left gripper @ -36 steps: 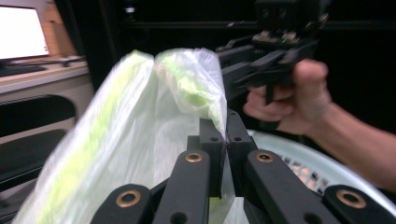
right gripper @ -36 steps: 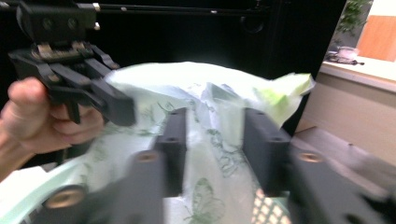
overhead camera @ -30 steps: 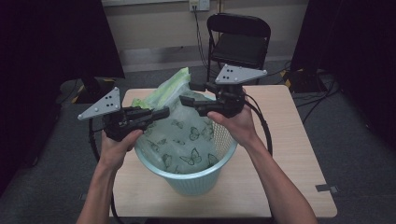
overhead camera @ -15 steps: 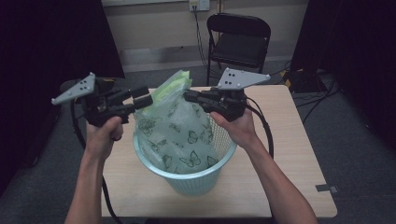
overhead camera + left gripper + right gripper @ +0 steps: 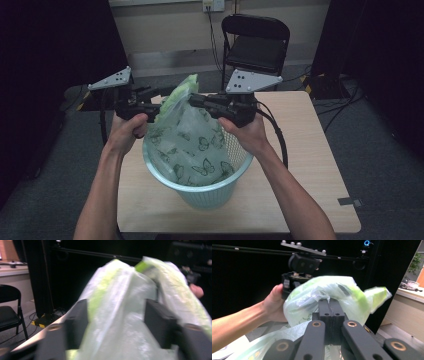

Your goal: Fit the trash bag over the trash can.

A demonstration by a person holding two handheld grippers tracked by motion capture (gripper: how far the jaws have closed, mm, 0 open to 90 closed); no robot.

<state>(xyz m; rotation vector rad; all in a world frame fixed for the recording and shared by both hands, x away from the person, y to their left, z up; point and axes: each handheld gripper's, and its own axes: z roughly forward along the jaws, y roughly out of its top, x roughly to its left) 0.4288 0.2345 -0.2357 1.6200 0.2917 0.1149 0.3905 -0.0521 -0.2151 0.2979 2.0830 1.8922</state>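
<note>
In the middle of the high view, a thin green bag (image 5: 195, 145) with butterflies is seen standing up out of a pale green basket (image 5: 200, 187) on the table (image 5: 310, 165). The right gripper (image 5: 192, 100) is squeezed tight, and the bag's top is pinched between its jaws. The left gripper (image 5: 157, 95) is held about half open; its jaws have just been opening. Bag plastic is seen between them, but it is not squeezed.

Each black claw (image 5: 172, 102) carries a grey three-cornered plate, brass-ringed screws and a trailing black cable.
</note>
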